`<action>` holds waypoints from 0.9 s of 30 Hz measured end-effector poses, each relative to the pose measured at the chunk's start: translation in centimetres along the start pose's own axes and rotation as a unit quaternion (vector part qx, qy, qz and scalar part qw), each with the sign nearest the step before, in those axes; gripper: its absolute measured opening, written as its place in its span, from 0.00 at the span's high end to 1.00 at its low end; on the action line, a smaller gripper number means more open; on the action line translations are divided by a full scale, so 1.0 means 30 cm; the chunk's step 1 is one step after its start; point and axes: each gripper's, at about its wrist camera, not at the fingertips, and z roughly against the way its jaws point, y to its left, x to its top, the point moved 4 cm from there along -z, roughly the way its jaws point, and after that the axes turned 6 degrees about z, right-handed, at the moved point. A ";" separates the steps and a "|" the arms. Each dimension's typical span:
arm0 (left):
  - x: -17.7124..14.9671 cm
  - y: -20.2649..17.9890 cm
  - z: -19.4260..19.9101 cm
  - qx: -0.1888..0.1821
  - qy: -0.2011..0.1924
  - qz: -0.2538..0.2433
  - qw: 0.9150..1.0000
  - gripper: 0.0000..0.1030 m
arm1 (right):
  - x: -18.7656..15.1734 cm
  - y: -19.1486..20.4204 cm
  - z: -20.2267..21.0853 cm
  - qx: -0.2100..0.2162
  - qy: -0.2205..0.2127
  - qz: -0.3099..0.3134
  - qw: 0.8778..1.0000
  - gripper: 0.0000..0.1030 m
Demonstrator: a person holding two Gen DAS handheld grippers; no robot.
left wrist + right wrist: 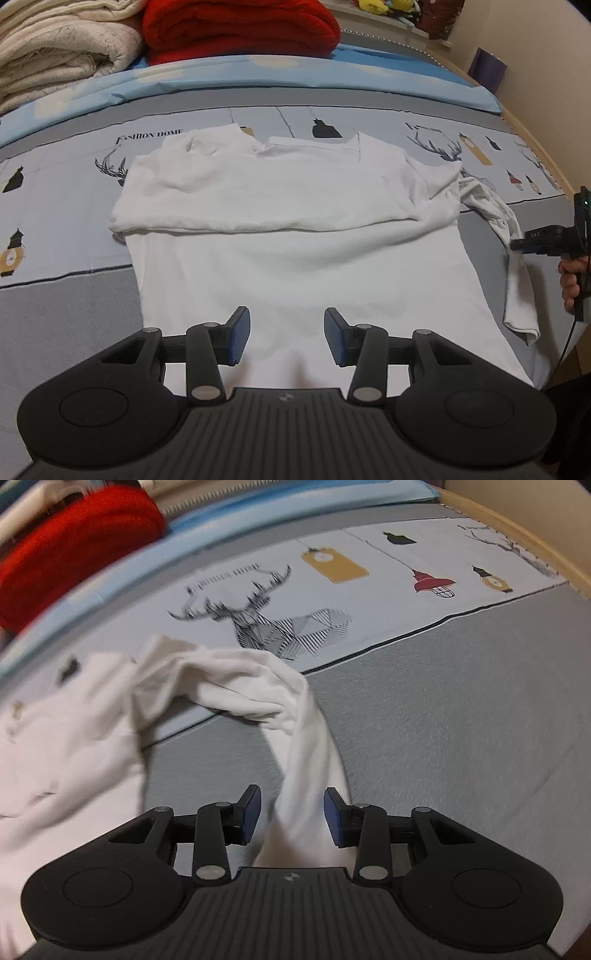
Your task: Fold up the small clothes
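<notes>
Left wrist view: my left gripper [287,338] hangs spread and empty over the near hem of the white shirt [295,236], which lies flat on the bed [66,302], collar far; its loose sleeve [517,266] trails right, nearer my right gripper [517,244].

Right wrist view: the sleeve [306,775] runs lengthwise between my right gripper [292,819]; whether the pads press it, I cannot tell.

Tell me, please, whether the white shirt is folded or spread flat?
Partly folded: the shirt's top lies doubled over its body along a crosswise crease, and its right sleeve hangs out unfolded.
</notes>
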 end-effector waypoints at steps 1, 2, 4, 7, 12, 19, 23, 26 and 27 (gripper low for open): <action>0.006 0.004 -0.002 0.002 -0.001 0.000 1.000 0.53 | 0.013 -0.013 -0.013 -0.014 0.007 -0.005 1.000 0.91; 0.011 0.009 -0.005 0.003 -0.001 0.001 1.000 0.53 | 0.033 -0.032 -0.022 -0.022 0.008 -0.014 1.000 0.93; 0.021 0.023 -0.013 0.009 0.002 0.006 1.000 0.53 | 0.087 -0.069 -0.020 -0.042 -0.016 -0.028 0.999 0.94; 0.034 0.041 -0.024 0.016 0.004 0.005 1.000 0.53 | 0.195 -0.097 0.074 -0.105 -0.133 0.002 0.985 0.95; 0.050 0.073 -0.036 0.025 0.009 0.008 1.000 0.53 | 0.232 -0.075 0.245 -0.195 -0.324 0.114 0.918 0.94; 0.056 0.054 -0.043 0.018 0.010 -0.003 1.000 0.52 | 0.073 -0.324 -0.099 -0.177 -0.018 0.073 0.981 0.94; 0.060 0.036 -0.045 0.013 0.009 -0.009 1.000 0.50 | 0.060 -0.471 0.004 -0.059 -0.073 -0.090 0.992 0.77; 0.067 0.022 -0.052 0.011 0.009 -0.009 1.000 0.50 | 0.037 -0.559 0.034 0.065 -0.103 -0.214 0.969 0.70; 0.069 0.017 -0.056 0.010 0.009 -0.009 1.000 0.50 | 0.042 -0.575 0.023 0.089 -0.108 -0.243 0.960 0.68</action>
